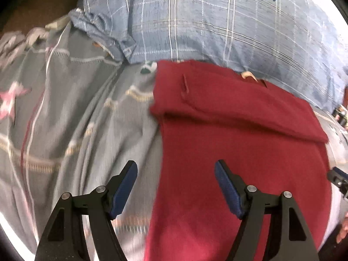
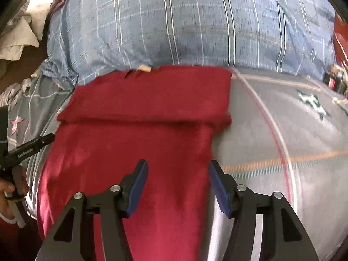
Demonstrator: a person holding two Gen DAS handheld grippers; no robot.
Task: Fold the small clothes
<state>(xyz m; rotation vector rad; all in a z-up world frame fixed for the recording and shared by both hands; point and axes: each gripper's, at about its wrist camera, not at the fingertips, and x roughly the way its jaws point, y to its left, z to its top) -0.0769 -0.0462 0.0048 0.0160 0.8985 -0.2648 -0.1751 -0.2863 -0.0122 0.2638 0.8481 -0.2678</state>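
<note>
left gripper [image 1: 176,171]: jaws wide apart, nothing between the blue pads, holds nothing; hangs over the left edge of the red garment, left finger over bedsheet, right finger over red cloth
right gripper [image 2: 178,170]: jaws apart, narrower gap than the left, nothing gripped; over the garment's right edge, left finger above red cloth, right finger at the border with the sheet
red garment [image 1: 239,143]: small dark-red piece, lies flat on the bed between and ahead of both grippers; far part folded over toward the near part, fold edge runs across; pale label at the far edge beside the pillow
bedsheet [image 1: 76,130]: grey, thin stripes, pink and green star prints, wrinkled left of the garment
pillow [image 2: 184,28]: blue plaid, round green emblem, just beyond the garment, touching its far edge
hand [image 2: 6,195]: person's hand on the left tool's handle, at left rim of right wrist view
far clutter: pale cloth heap at the top left corner, blurred
</note>
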